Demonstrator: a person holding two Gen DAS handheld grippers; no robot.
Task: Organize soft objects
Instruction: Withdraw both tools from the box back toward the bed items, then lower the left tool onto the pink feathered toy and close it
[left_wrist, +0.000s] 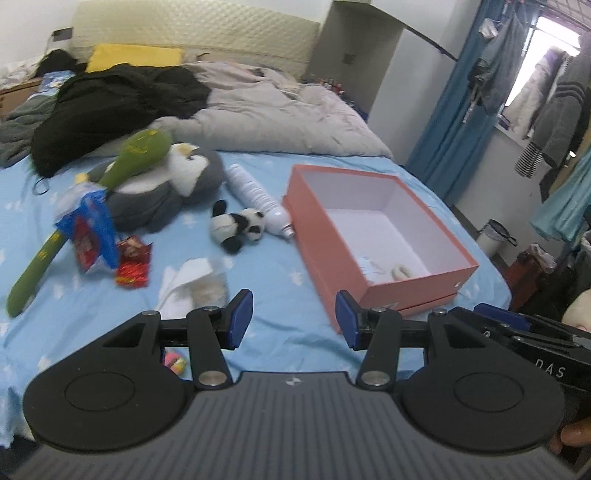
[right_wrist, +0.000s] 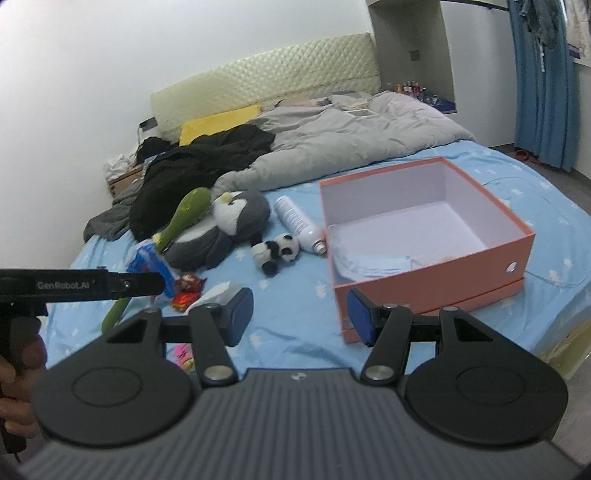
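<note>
Both tongs, left (left_wrist: 294, 319) & right (right_wrist: 301, 316), gaping wide, empty, poised over blue bed (left_wrist: 280, 266). Beyond: panda (left_wrist: 238, 225) lying just left of bottle (left_wrist: 258, 197), near pink box (left_wrist: 373, 236). Prob. light, squashy; best pinched mid-body.

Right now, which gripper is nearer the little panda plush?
Left, by a small margin, as far as I can judge. The left gripper hovers open just short of the panda plush; the right gripper, also open, sits beside it, nearer the pink box.
</note>
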